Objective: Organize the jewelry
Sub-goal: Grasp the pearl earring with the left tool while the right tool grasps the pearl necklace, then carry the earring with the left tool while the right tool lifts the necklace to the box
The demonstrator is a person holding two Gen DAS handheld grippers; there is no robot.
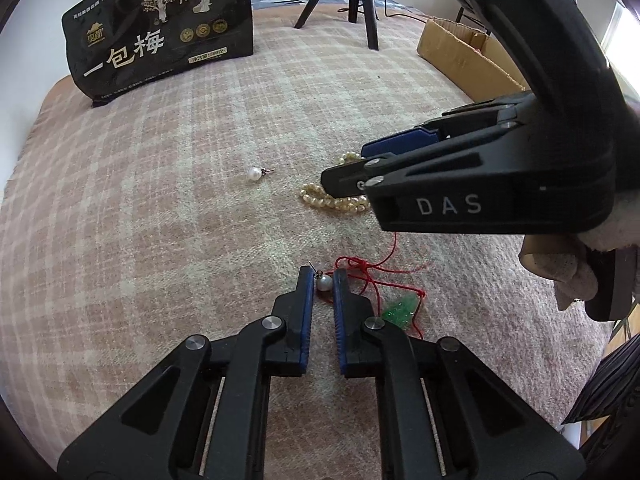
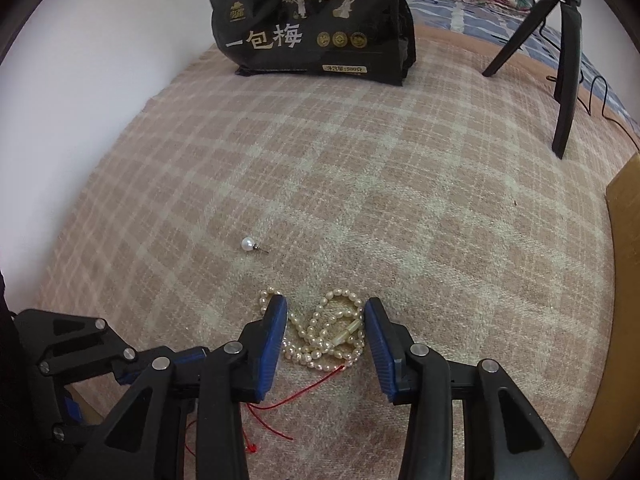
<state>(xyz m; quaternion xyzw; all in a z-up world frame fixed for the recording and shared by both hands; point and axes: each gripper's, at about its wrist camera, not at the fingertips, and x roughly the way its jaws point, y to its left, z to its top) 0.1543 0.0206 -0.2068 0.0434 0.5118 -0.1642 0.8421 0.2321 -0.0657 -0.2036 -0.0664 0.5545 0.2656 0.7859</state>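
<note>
Both wrist cameras looked low and close along their fingers across the plaid blanket [image 1: 160, 200] toward the black bag [image 2: 312, 20], sharing the loose earring [image 1: 255, 174] and pearl necklace [image 2: 324, 340].

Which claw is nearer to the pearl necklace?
Right. The right claw is open with its fingers on either side of the pearl necklace. The left claw is off to one side, around a pearl earring.

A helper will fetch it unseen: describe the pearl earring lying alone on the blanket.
Start at the black snack bag standing at the far end of the plaid blanket. Come toward the heap of the pearl necklace; just short of it, slightly left, lies the loose pearl earring. It is one round white pearl on a short metal post, touching nothing.
</note>
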